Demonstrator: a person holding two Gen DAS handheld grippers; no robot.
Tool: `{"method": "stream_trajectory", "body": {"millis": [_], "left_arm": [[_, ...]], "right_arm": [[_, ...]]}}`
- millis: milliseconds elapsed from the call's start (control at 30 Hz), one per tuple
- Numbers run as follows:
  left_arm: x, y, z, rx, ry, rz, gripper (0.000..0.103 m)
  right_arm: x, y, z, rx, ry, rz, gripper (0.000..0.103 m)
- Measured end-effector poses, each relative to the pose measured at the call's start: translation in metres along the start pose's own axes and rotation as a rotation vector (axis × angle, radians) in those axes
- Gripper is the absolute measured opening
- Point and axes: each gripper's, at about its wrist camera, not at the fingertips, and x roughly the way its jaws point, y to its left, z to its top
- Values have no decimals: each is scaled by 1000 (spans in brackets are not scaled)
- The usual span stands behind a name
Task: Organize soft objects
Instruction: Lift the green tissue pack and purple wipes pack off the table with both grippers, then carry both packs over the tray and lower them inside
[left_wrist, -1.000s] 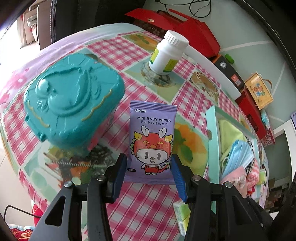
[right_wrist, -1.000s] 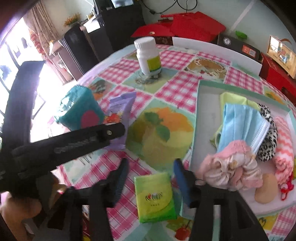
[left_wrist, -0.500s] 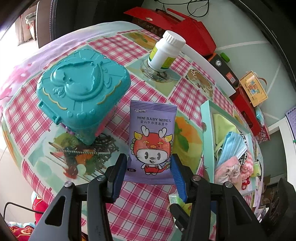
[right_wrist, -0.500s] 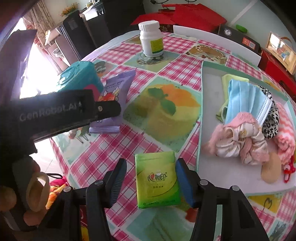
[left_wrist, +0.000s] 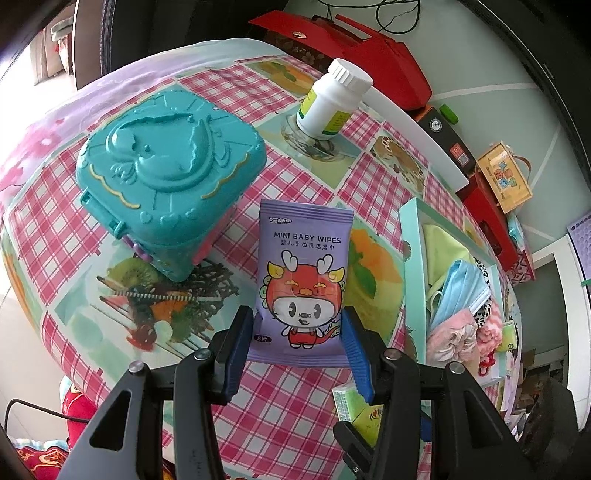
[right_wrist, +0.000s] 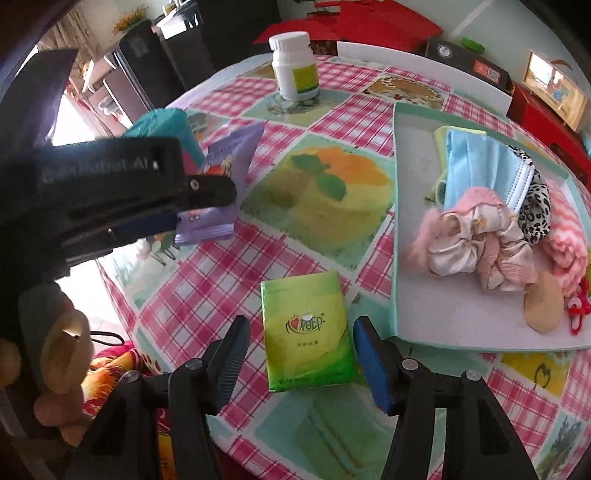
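We are clamping the left gripper on the purple wipes pack — lifted above the table — while our right gripper is spread wide around the green tissue pack lying flat there.

A round table under a pink-checked oilcloth printed with food pictures stands on a pale green floor; dark cabinets behind, bright daylight glaring from the left

The right tongs have drawn in around the green tissue pack, now between their blue pads; the left tongs lifted the wipes pack.
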Motion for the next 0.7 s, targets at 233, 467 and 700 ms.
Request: {"method": "stream_trajectory", "body": {"millis": [233,467,700], "left_arm": [[1,1,0,-3,2,-4,50],[1,-3,2,12,-4,-2,50],[-10,-12,8,34,-42,-27,50]], "right_arm": [[1,4,0,-26,-3,5,50],[-2,6,1,-36,-16,18,50],[-18,4,5,-21,-73,34,50]]}}
